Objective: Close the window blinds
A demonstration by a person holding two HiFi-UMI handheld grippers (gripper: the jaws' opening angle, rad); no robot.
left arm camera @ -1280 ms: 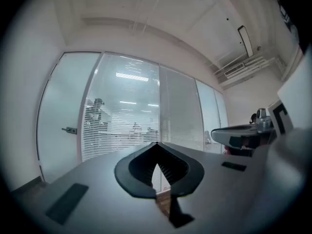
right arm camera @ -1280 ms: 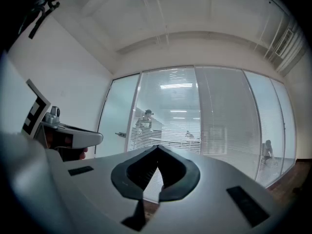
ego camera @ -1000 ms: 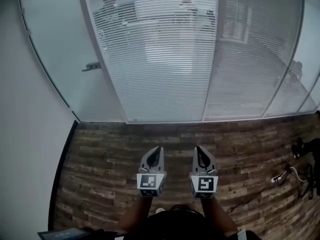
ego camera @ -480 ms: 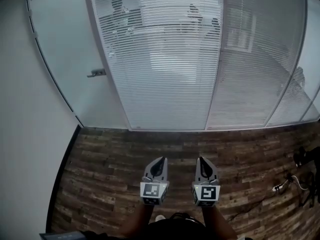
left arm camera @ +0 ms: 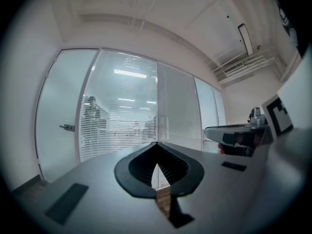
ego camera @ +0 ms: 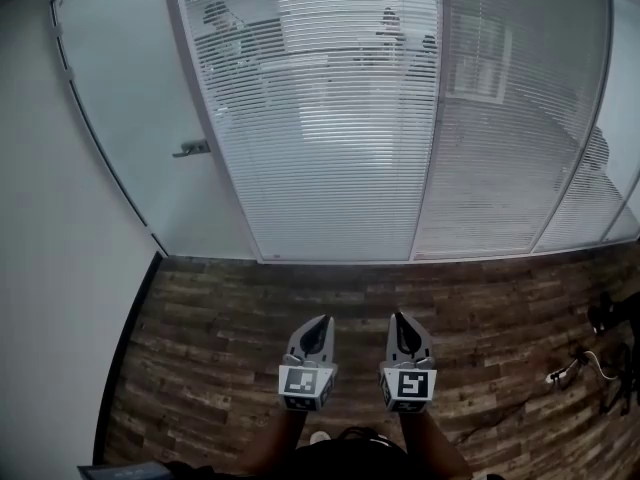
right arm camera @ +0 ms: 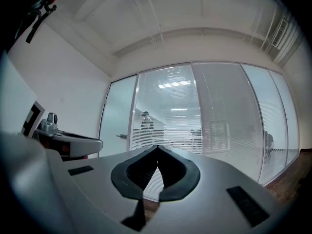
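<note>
White slatted blinds hang behind a glass partition ahead of me. On the left pane the blinds (ego camera: 320, 118) have their slats tilted open, and people and desks show through them. The blinds on the right pane (ego camera: 510, 128) look denser and show less. My left gripper (ego camera: 319, 320) and right gripper (ego camera: 398, 317) are held side by side over the wooden floor, well short of the glass. Both point level at the partition. In the left gripper view the left gripper (left arm camera: 157, 143) is shut and holds nothing. The right gripper (right arm camera: 157, 146) is likewise shut and holds nothing.
A frosted glass door (ego camera: 130, 118) with a metal handle (ego camera: 190, 148) stands left of the blinds, beside a white wall (ego camera: 50, 288). Cables and dark equipment (ego camera: 600, 348) lie on the wooden floor (ego camera: 220, 318) at the right.
The head view has tilted up a little, so the foot of the partition and both grippers sit lower in the picture. The grippers stay side by side and shut.
</note>
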